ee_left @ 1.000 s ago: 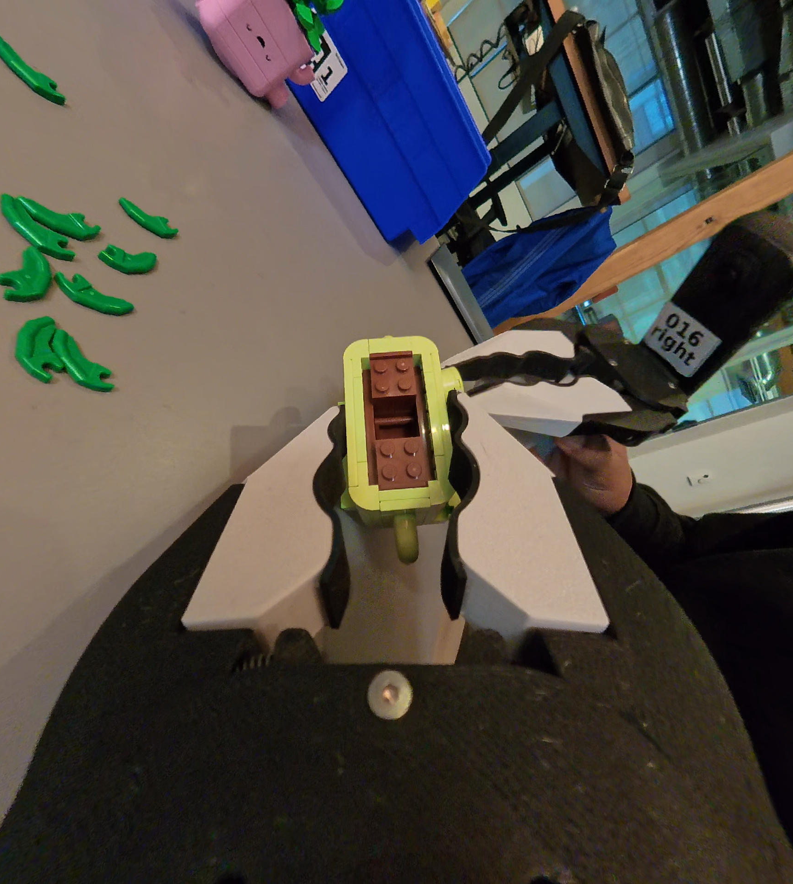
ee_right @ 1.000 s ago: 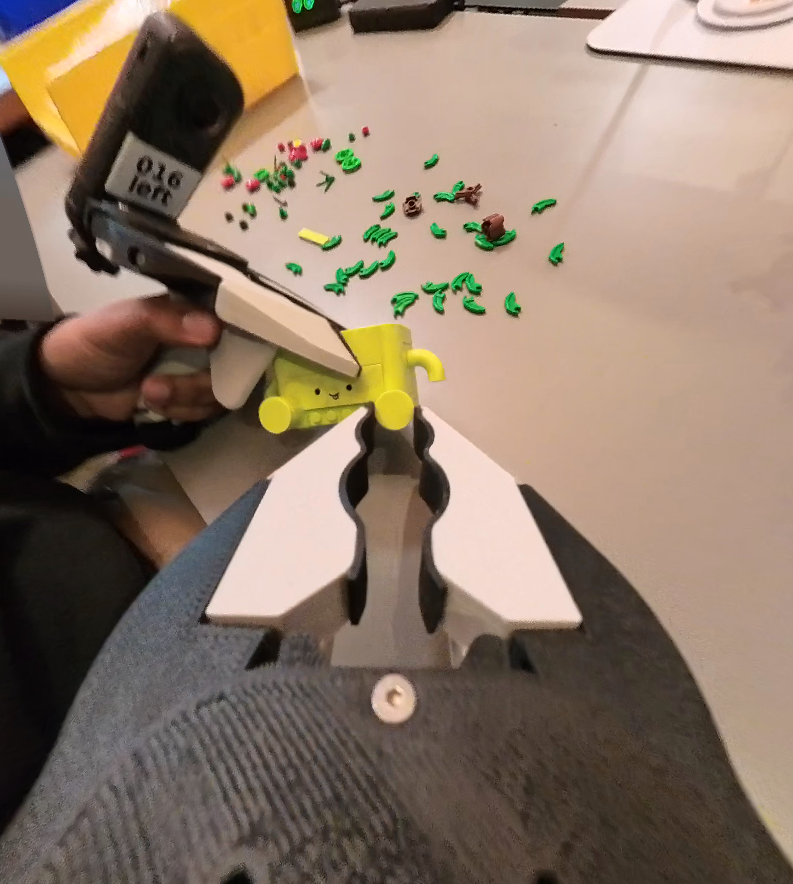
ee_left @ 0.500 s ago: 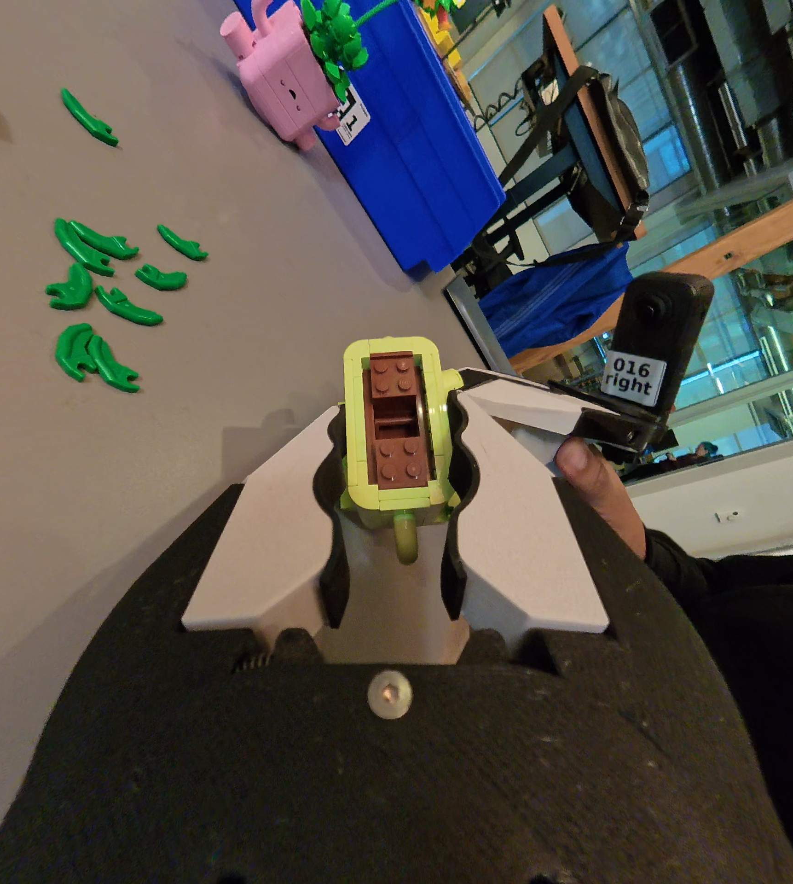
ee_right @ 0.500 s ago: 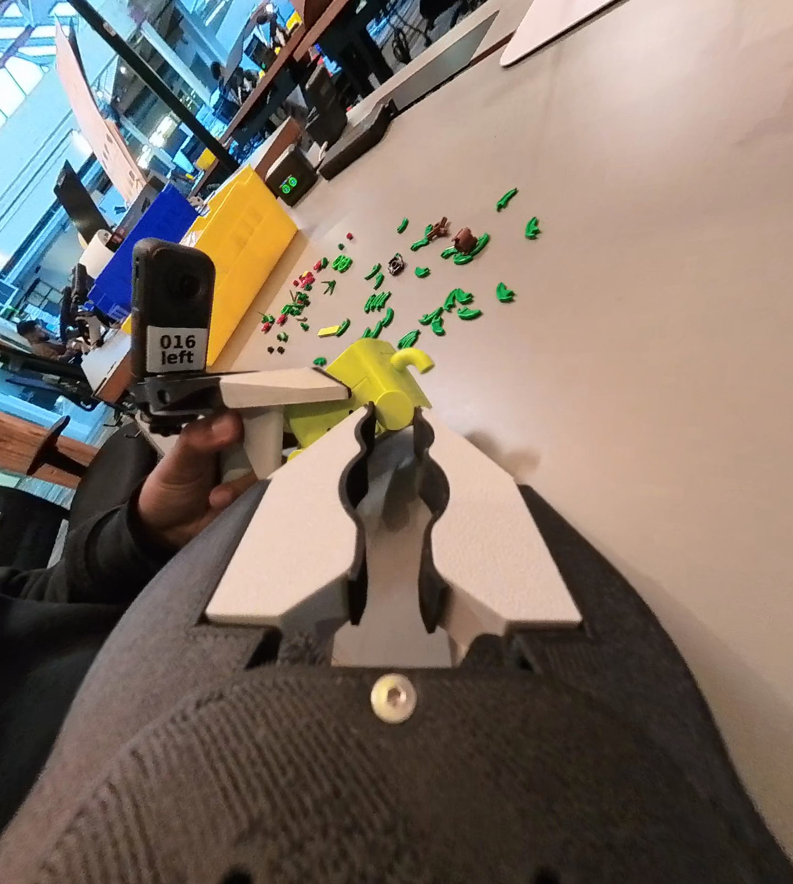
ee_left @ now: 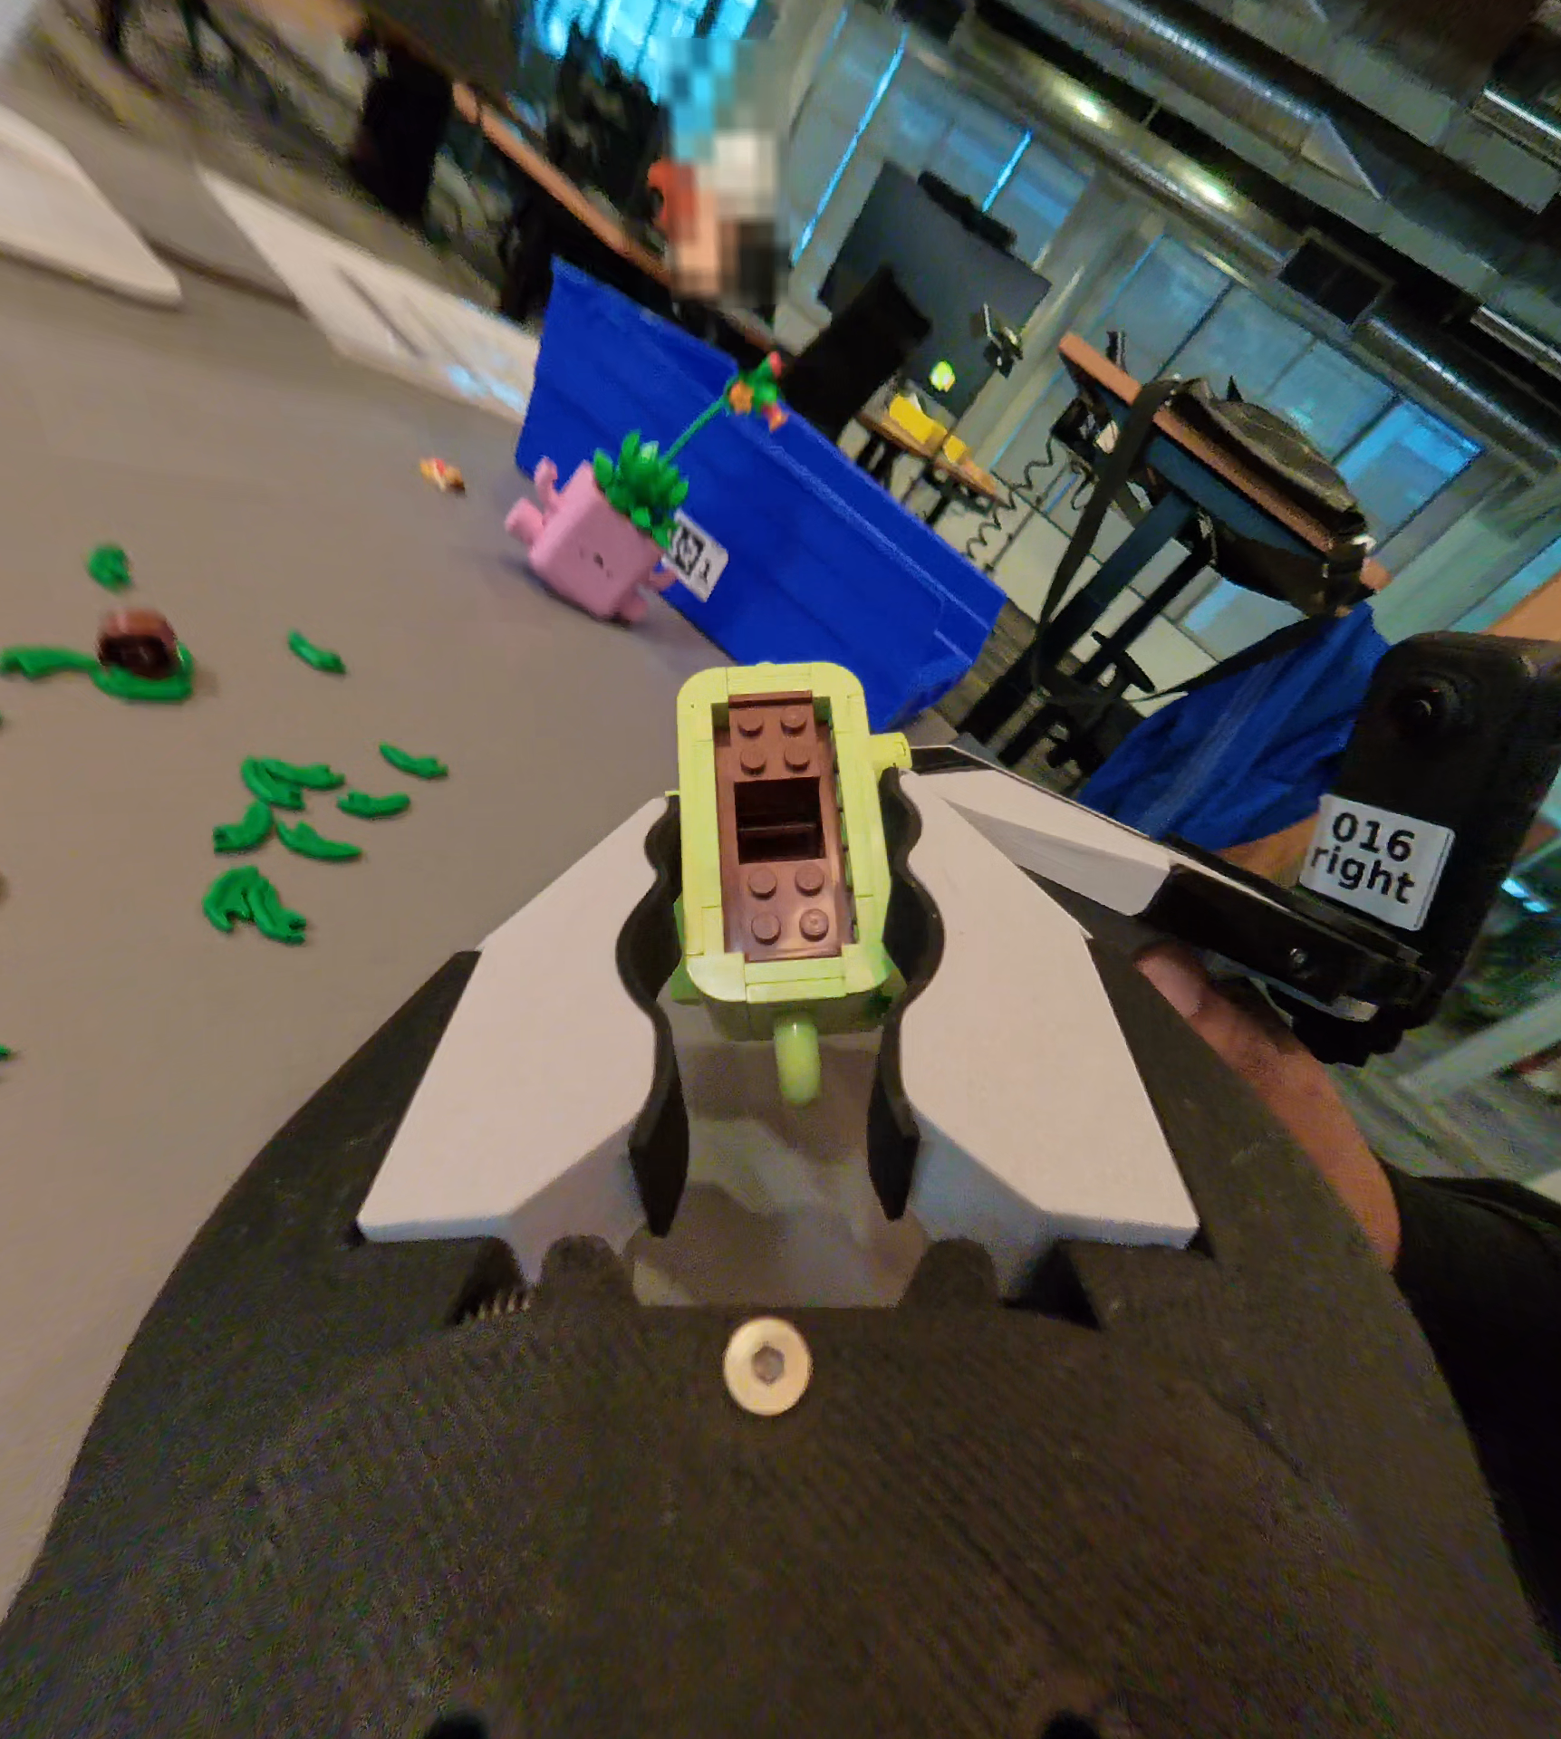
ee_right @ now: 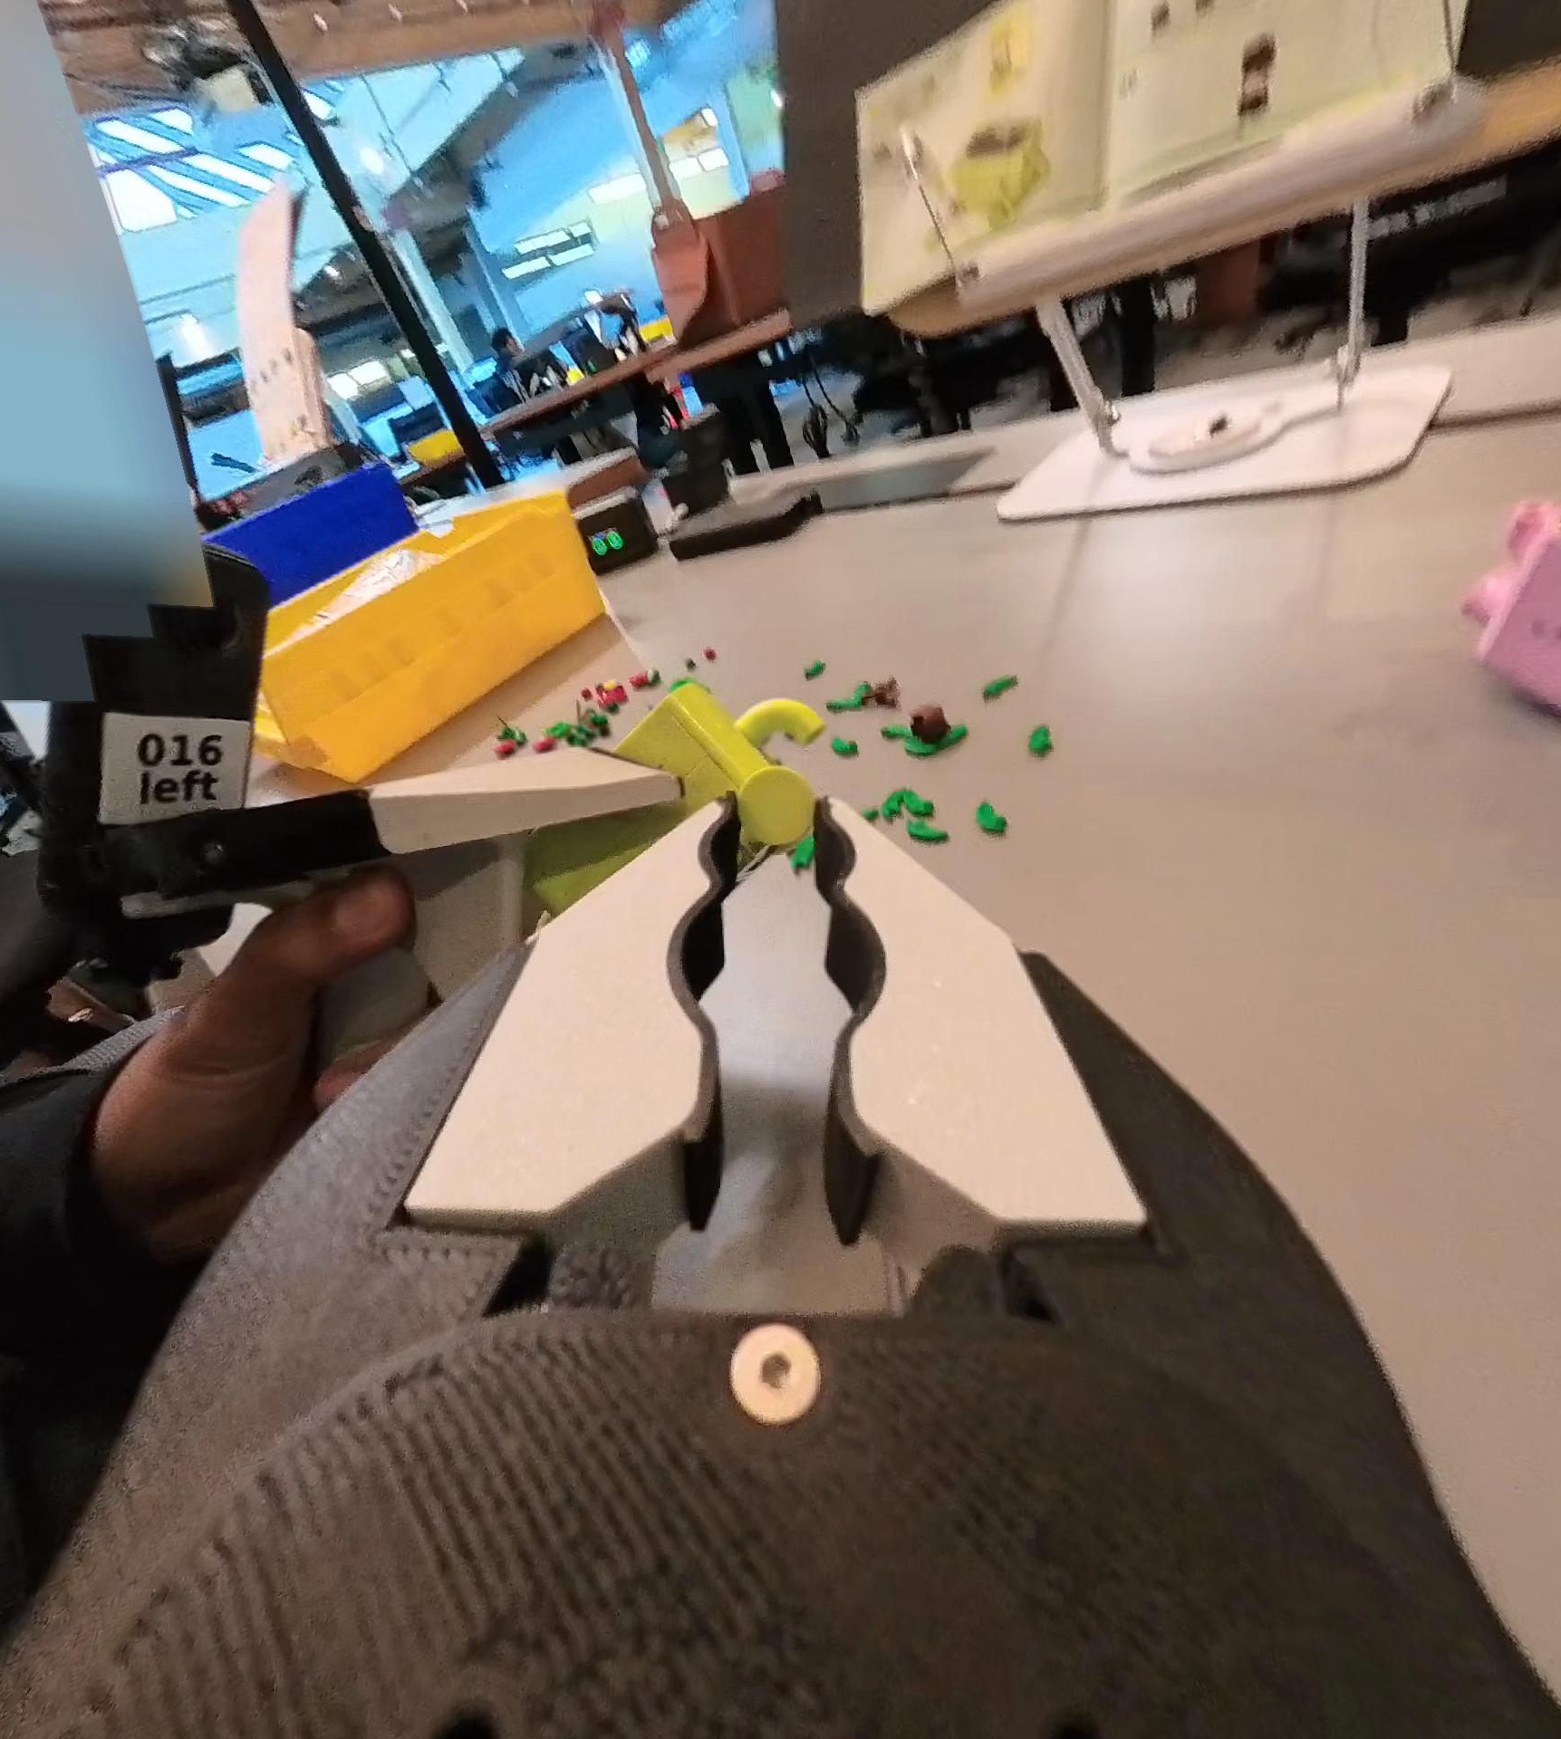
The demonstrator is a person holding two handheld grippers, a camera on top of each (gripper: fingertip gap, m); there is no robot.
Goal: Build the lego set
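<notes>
A lime-green lego pot [ee_left: 781, 979] with brown bricks [ee_left: 781, 903] set in its open top is gripped by my left gripper [ee_left: 781, 809], which is shut on its two long sides above the grey table [ee_left: 146, 1082]. My right gripper [ee_right: 773, 819] comes in from the right and is closed on the pot's round lime foot [ee_right: 772, 795]. In the left wrist view its white finger [ee_left: 1040, 847] touches the pot's right side. In the right wrist view the left gripper [ee_right: 654, 800] holds the pot [ee_right: 692, 743] from the left.
Loose green leaf pieces [ee_left: 287, 828] and a brown piece [ee_left: 136, 645] lie on the table to the left. A finished pink pot with a plant [ee_left: 588, 546] stands before a blue bin [ee_left: 757, 583]. A yellow bin [ee_right: 428, 640] and an instruction booklet on a stand [ee_right: 1134, 122] are farther off.
Both grippers have tilted up together with the pot held between them, so the views now show more of the room. The grips on the pot have not changed.
</notes>
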